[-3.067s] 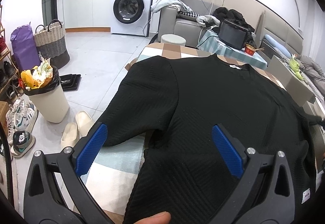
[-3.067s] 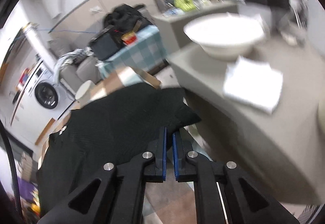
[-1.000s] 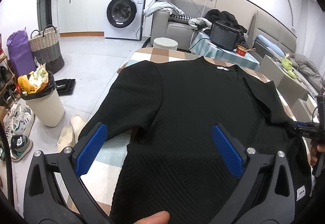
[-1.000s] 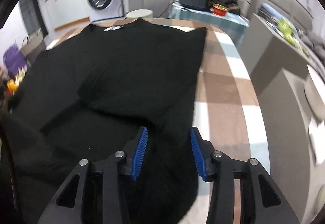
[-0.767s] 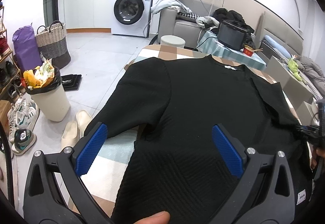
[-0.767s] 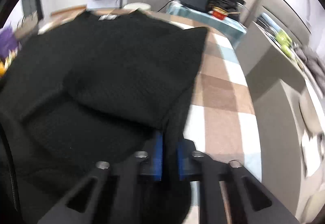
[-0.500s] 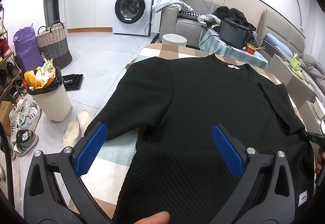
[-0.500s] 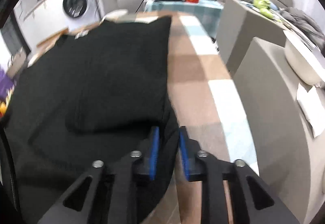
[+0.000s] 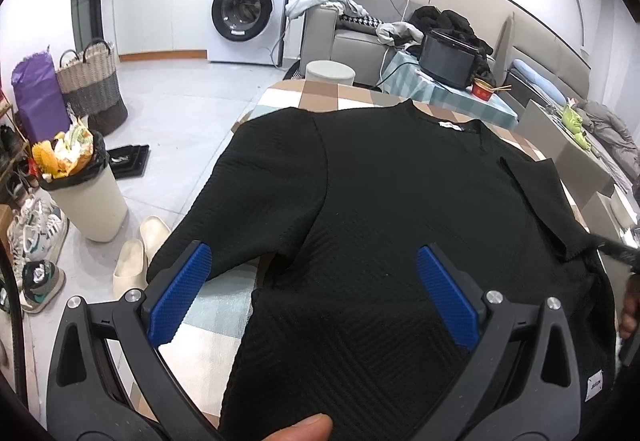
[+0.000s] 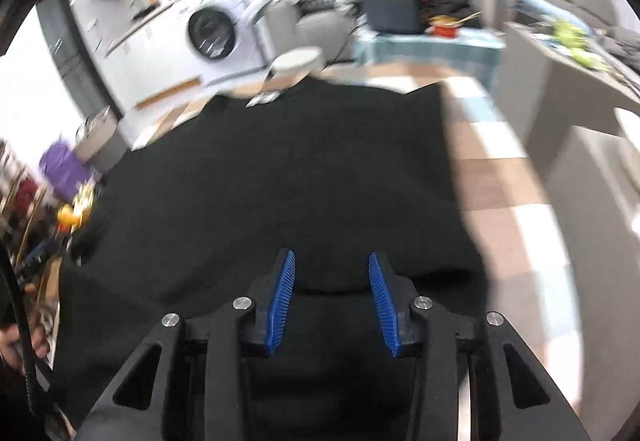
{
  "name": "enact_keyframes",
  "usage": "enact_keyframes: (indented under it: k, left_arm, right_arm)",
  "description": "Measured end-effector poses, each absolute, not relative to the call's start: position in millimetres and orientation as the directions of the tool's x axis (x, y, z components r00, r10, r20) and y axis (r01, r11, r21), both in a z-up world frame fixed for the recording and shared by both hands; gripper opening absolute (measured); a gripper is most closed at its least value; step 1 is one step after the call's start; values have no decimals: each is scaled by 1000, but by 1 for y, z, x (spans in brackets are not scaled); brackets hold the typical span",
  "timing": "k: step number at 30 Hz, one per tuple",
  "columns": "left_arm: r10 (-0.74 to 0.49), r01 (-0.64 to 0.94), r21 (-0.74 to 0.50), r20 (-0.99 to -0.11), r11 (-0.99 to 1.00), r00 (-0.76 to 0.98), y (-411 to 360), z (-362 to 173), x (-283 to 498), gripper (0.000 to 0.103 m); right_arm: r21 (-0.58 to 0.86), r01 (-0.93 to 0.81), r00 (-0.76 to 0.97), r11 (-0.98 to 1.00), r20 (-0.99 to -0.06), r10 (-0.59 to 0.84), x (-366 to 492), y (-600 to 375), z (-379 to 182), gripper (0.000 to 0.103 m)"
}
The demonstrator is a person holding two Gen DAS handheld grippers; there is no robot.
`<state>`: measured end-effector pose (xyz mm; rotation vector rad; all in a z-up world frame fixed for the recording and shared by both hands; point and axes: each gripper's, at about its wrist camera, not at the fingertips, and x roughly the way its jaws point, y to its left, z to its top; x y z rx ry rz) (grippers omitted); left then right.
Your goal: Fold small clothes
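Note:
A black knit sweater (image 9: 400, 209) lies flat on the checked table (image 9: 320, 97), collar at the far end. Its right sleeve (image 9: 536, 197) is folded in over the body; its left sleeve (image 9: 240, 225) hangs off the table's left edge. My left gripper (image 9: 312, 273) is wide open and empty above the sweater's near hem. My right gripper (image 10: 332, 281) is open and empty, low over the sweater (image 10: 280, 181) near its right side, just behind the folded sleeve's end. The right wrist view is motion-blurred.
On the floor to the left stand a full bin (image 9: 80, 197), slippers (image 9: 140, 253), shoes and a wicker basket (image 9: 90, 81). A washing machine (image 9: 244, 29), a sofa and a side table with a black appliance (image 9: 448, 59) are beyond. A grey counter (image 10: 580, 89) borders the table's right side.
My right gripper, shut on the sweater's right edge half a second ago, has opened, let go, and swung left over the garment. The left gripper has stayed open in place.

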<state>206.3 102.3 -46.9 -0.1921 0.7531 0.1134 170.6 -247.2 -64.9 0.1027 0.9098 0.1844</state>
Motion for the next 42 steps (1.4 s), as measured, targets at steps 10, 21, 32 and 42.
enact_keyframes:
  k: [10, 21, 32, 42]
  left_arm:
    - [37, -221, -174, -699, 960, 714, 137, -61, 213, 102]
    - [57, -274, -193, -715, 942, 697, 162, -73, 212, 102]
    - [35, -365, -269, -761, 891, 647, 230, -96, 203, 102]
    - [-22, -448, -350, -807, 823, 591, 273, -141, 244, 93]
  right_arm:
    - [120, -94, 601, 988, -784, 152, 191, -222, -79, 6]
    - [247, -155, 558, 957, -777, 291, 186, -219, -70, 21]
    - [205, -204, 539, 957, -793, 285, 165, -208, -71, 24]
    - [191, -153, 554, 970, -796, 244, 156, -216, -71, 27]
